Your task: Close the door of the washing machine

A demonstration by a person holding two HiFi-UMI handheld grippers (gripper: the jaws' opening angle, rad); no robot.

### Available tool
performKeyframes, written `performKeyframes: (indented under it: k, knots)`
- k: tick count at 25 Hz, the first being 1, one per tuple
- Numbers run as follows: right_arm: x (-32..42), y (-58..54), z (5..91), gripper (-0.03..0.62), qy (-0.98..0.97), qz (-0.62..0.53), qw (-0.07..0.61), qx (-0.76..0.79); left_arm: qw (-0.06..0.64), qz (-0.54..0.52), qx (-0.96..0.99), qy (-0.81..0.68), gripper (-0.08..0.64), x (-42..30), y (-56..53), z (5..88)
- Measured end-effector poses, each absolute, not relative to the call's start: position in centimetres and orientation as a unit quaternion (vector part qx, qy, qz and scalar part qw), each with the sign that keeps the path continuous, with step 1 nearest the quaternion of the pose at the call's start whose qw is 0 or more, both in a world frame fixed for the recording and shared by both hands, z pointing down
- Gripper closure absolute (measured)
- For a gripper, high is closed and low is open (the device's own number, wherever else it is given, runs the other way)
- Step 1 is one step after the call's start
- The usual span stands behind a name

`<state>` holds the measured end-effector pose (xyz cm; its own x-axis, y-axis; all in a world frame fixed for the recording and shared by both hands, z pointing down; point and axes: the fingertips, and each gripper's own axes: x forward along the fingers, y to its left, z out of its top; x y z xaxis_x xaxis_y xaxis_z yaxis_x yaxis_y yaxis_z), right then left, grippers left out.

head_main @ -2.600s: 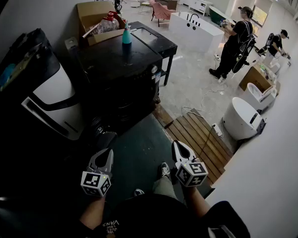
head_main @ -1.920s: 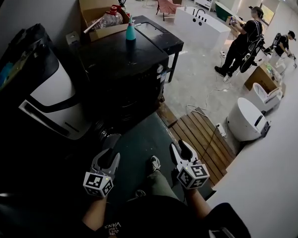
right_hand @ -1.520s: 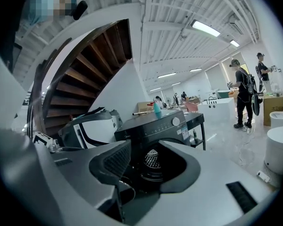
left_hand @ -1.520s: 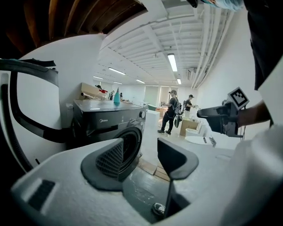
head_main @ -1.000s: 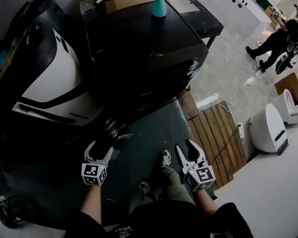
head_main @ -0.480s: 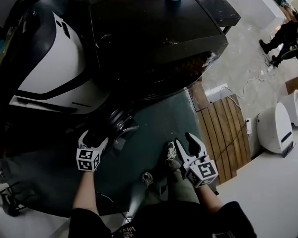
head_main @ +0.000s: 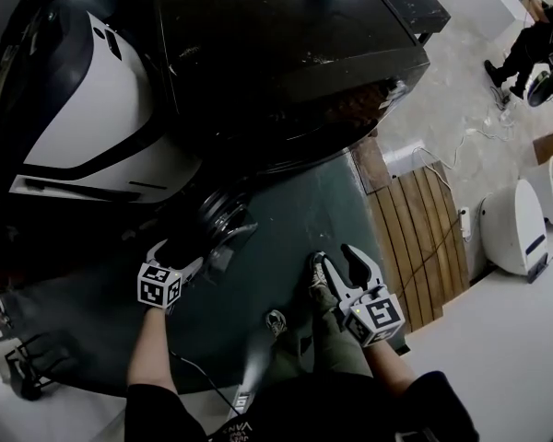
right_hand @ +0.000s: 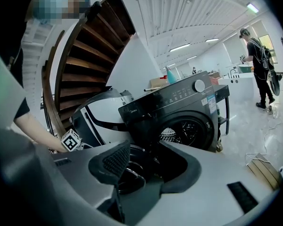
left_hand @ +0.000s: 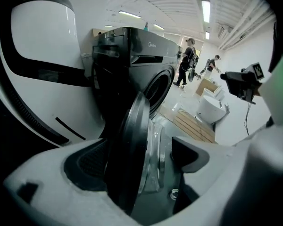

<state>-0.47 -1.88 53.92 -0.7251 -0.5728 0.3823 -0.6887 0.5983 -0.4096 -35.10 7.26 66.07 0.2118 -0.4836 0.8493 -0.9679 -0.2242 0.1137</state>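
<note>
Since the earlier head views the person had bent lower, and the left gripper point(head_main: 178, 254) had come down from open air over the green floor mat point(head_main: 276, 247) to the free edge of the door point(left_hand: 132, 140). Its jaws were opening at this moment and stood wide, with the door's dark rim and glass bowl between them; the pads did not appear to press on it, so no hold was established. The door remained swung well out from the front of the washing machine point(right_hand: 179, 109), leaving the drum opening point(right_hand: 188, 128) exposed. The right gripper point(head_main: 339, 270) had sunk slightly and hung over the mat beside the person's shoe point(head_main: 315, 273), jaws apart and empty. Assessment: the approach was complete but closing had not begun; the door would need to be pinched or pushed toward the opening.
</note>
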Motion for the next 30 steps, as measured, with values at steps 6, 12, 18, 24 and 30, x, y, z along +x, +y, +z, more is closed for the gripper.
performKeyframes:
  k: [6, 12, 18, 24, 30]
  knots:
    - [0.8, -1.0, 54.2, 0.422, -0.88, 0.277, 0.099, 0.373, 0.347, 0.36, 0.695, -0.516, 0.138, -33.8, 7.9, 66.2]
    - [2.7, 0.2, 54.1, 0.423, -0.868, 0.283, 0.101, 0.396, 0.366, 0.319, 0.707, -0.514, 0.138, -29.9, 9.2, 65.9]
    - [4.7, 1.3, 53.4, 0.425, -0.854, 0.285, 0.088, 0.426, 0.376, 0.279, 0.728, -0.5, 0.146, -24.6, 10.0, 65.4]
    - [7.7, 2.5, 53.5, 0.425, -0.838, 0.286, 0.08, 0.459, 0.391, 0.236, 0.741, -0.493, 0.164, -19.1, 9.7, 65.1]
    - [11.0, 3.3, 53.6, 0.425, -0.815, 0.292, 0.073, 0.496, 0.409, 0.2, 0.758, -0.467, 0.169, -13.6, 8.0, 64.7]
